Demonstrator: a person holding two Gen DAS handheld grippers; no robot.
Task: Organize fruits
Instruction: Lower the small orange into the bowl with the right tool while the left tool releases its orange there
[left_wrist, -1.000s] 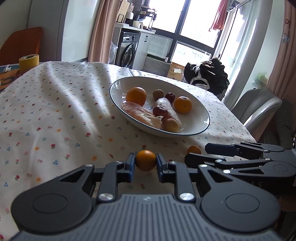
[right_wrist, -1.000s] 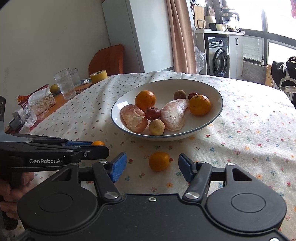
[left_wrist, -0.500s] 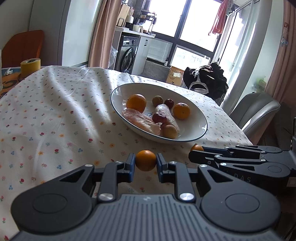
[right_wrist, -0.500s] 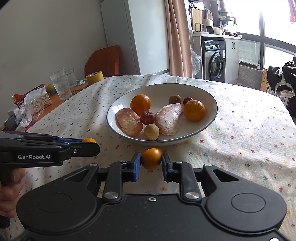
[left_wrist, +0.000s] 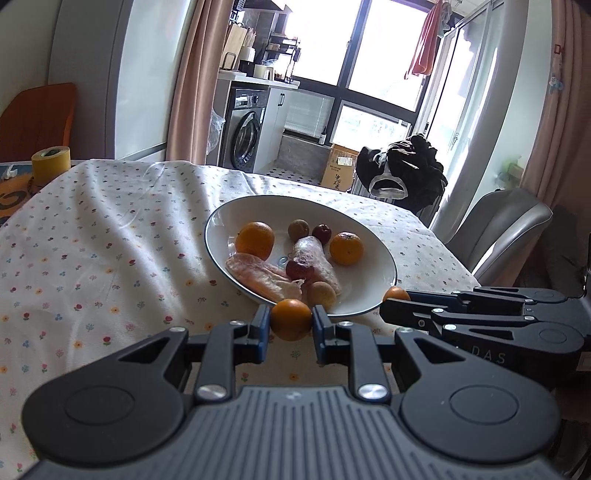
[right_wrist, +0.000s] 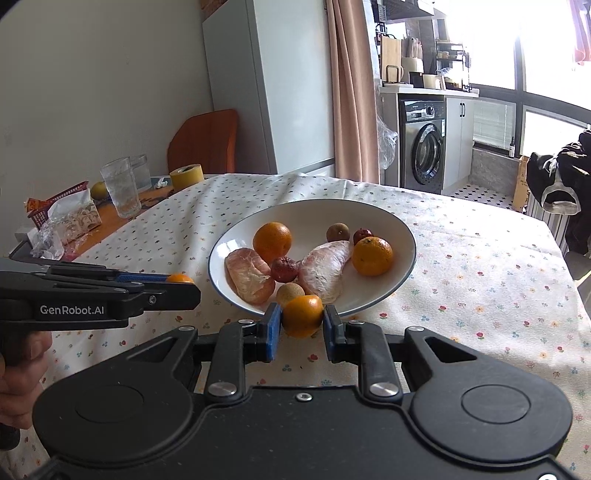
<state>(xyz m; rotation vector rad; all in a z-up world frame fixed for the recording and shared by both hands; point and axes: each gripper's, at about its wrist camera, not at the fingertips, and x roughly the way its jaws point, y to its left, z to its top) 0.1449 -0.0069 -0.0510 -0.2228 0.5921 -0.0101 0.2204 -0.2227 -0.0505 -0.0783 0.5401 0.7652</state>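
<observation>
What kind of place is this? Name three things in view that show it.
Most likely a home dining area beside a laundry balcony: a table under a floral-print tablecloth, a white fruit bowl, and a grey front-loading washing machine under a counter.

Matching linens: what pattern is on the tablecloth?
White tablecloth with small scattered multicoloured flowers; clearest in the right wrist view.

A second ago your right gripper (right_wrist: 302, 325) stood open around a small orange (right_wrist: 303, 315) lying on the tablecloth (right_wrist: 480, 288); now it is closed on that fruit and raised to the near rim of the white bowl (right_wrist: 402, 258). Your left gripper (left_wrist: 291, 325) has carried its own orange (left_wrist: 291, 318) up and forward to the bowl's near edge too.
</observation>
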